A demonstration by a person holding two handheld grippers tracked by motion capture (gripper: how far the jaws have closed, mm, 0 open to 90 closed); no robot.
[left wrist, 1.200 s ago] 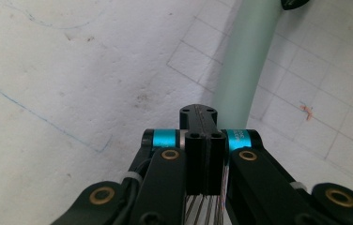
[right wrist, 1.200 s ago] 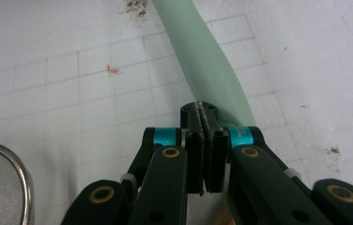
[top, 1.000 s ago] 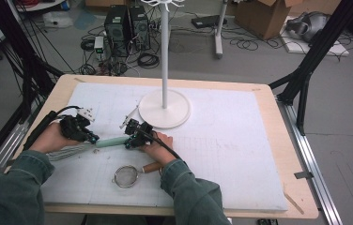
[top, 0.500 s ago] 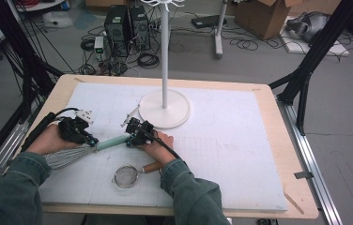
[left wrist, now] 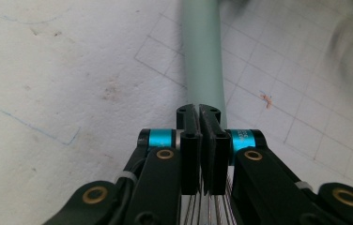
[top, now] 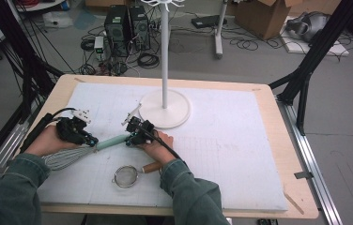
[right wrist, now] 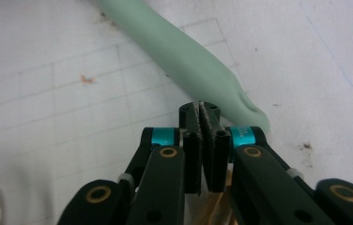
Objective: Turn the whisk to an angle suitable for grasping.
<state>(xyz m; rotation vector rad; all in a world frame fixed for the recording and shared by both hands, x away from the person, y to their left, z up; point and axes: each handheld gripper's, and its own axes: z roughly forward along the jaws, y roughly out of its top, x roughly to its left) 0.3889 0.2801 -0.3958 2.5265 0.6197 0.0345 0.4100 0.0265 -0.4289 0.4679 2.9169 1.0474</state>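
Now both grippers, left gripper and right gripper, jaws together, hover mid-mat over the whisk, open board rightward.

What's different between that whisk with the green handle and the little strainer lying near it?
The whisk has a pale green handle and a long cage of loose wires; the strainer has a brown handle and a round mesh bowl in a metal rim. The whisk is clearly longer. The whisk lies between the two grippers; the strainer lies nearer the person, beside a sleeve. Both lie flat on the white mat.
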